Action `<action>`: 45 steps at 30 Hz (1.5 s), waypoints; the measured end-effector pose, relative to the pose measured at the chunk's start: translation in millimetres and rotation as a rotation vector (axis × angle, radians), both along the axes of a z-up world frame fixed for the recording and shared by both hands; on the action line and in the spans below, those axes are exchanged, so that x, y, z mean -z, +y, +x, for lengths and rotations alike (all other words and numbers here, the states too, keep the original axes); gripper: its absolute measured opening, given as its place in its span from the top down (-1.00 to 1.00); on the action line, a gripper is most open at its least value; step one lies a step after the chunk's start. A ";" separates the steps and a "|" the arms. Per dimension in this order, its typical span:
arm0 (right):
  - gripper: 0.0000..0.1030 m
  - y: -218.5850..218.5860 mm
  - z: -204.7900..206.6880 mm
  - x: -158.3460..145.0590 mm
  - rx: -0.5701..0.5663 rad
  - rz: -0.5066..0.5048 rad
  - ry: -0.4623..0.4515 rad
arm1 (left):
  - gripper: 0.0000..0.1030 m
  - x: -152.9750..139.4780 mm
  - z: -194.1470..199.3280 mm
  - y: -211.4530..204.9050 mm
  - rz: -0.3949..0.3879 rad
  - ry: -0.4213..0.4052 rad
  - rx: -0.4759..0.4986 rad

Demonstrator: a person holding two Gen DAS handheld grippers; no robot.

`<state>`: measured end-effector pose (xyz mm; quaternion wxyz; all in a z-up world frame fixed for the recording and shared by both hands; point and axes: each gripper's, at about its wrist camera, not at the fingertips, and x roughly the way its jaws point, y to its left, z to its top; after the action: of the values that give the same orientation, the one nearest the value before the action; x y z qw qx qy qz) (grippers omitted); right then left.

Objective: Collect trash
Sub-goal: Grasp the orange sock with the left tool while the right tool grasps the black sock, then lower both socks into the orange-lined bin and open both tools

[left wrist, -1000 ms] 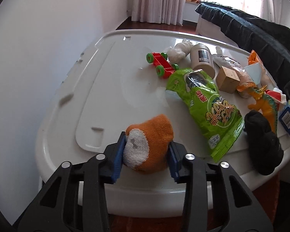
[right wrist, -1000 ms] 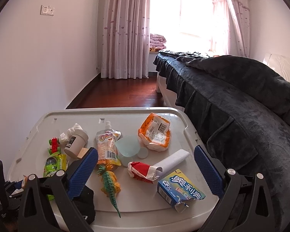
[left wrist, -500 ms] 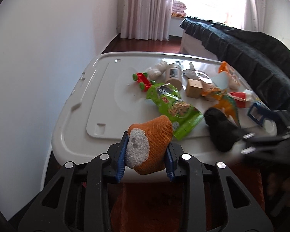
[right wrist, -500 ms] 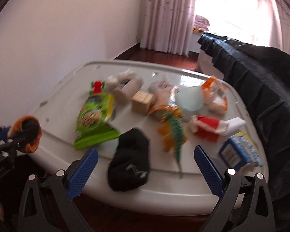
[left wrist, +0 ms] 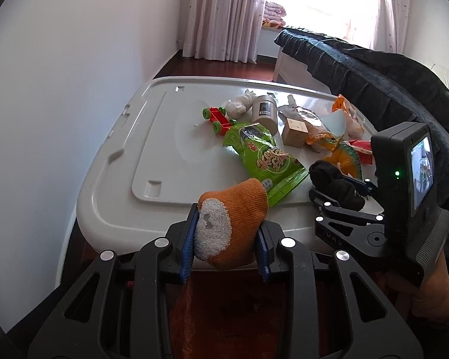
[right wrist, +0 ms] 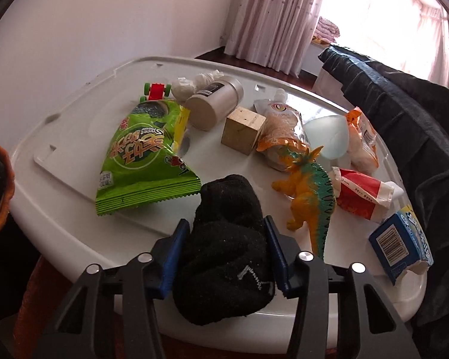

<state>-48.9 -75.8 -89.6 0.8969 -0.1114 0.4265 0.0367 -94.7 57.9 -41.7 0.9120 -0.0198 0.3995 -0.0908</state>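
Observation:
My left gripper is shut on an orange sock with a white fuzzy patch, held just off the front edge of the white table. In the right wrist view that orange sock shows at the far left. My right gripper is down at the table's front edge with its jaws closing. Both blue pads touch the sides of a black sock that lies between them. The left wrist view also shows the right gripper around the black sock. A green snack bag lies just behind.
Behind the socks lie a toy dinosaur, a red-and-white wrapper, a blue carton, an orange pouch, a wooden block, a white jar and a toy car. A dark-covered bed borders the right side.
The right gripper came down from high above to the table's front edge and its wide jaws closed in around the black sock. The left gripper lifted the orange sock off the table and back.

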 end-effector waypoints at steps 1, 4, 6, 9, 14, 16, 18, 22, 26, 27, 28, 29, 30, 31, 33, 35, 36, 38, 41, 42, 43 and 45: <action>0.11 -0.4 -1.7 -1.3 -0.005 -0.002 -0.005 | 0.37 -0.3 -0.2 -1.1 -0.002 0.001 0.001; 0.12 -7.9 -8.0 -4.5 -0.006 0.008 -0.008 | 0.37 -2.5 -2.5 -6.9 0.001 -0.002 0.015; 0.12 -16.7 -17.9 -12.3 0.014 0.043 -0.013 | 0.38 -7.2 -8.6 -11.9 -0.001 -0.011 0.032; 0.12 -27.0 -46.9 -29.3 0.026 0.096 -0.031 | 0.37 -9.3 -25.3 -22.0 0.004 -0.012 0.070; 0.12 -31.9 -106.0 -38.6 0.003 0.127 0.016 | 0.37 2.1 -59.2 -37.8 0.014 0.050 0.153; 0.11 -37.4 -129.4 -28.6 0.007 0.151 0.091 | 0.37 12.2 -74.0 -44.2 0.008 0.101 0.189; 0.11 -42.3 -145.4 -17.0 0.017 0.162 0.152 | 0.37 21.2 -85.9 -48.7 0.004 0.142 0.212; 0.06 -47.8 -168.8 6.5 0.033 0.143 0.239 | 0.36 41.0 -102.1 -55.8 0.005 0.214 0.240; -0.75 -56.1 -176.9 15.5 0.093 0.124 0.263 | -0.32 47.3 -109.0 -52.0 0.008 0.249 0.200; -0.82 -58.0 -176.6 13.4 0.109 0.112 0.244 | -0.56 45.7 -109.5 -49.1 0.026 0.241 0.167; -0.82 -60.3 -175.7 10.6 0.122 0.099 0.224 | -0.63 43.3 -108.0 -46.5 0.036 0.234 0.146; -0.82 -61.5 -175.3 8.7 0.127 0.095 0.213 | -0.64 39.9 -105.2 -42.6 0.043 0.220 0.121; -0.83 -65.6 -173.2 4.4 0.138 0.092 0.193 | -0.66 37.0 -102.7 -38.8 0.045 0.209 0.104; -0.83 -69.5 -171.1 -0.1 0.153 0.093 0.173 | -0.67 33.1 -98.6 -34.3 0.042 0.201 0.084; -0.84 -77.8 -164.6 -10.9 0.175 0.102 0.139 | -0.69 25.2 -88.8 -28.2 0.026 0.190 0.053; -0.84 -88.9 -157.2 -28.2 0.201 0.102 0.083 | -0.69 13.9 -71.9 -23.6 -0.010 0.181 0.037; -0.84 -93.4 -151.9 -38.1 0.214 0.099 0.050 | -0.69 7.1 -61.1 -22.9 -0.024 0.173 0.029; -0.89 -107.1 -144.5 -59.5 0.240 0.089 -0.029 | -0.70 -10.5 -34.8 -26.3 -0.042 0.126 0.009; -0.89 -118.6 -136.4 -85.1 0.267 0.069 -0.122 | -0.76 -25.0 4.5 -38.2 -0.054 0.097 -0.005; -0.89 -121.7 -135.8 -94.8 0.273 0.060 -0.154 | -0.76 -26.1 18.7 -44.5 -0.057 0.099 -0.005; -0.89 -123.3 -133.5 -100.1 0.276 0.055 -0.175 | -0.76 -24.8 38.2 -53.2 -0.059 0.107 -0.011; -0.89 -124.5 -130.1 -104.6 0.272 0.054 -0.195 | -0.76 -17.9 62.9 -64.5 -0.052 0.121 -0.030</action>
<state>-179.0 -200.3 15.0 0.9334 -0.0313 0.3474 -0.0845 -31.8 -6.6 -23.9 0.8867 -0.0549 0.4510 -0.0861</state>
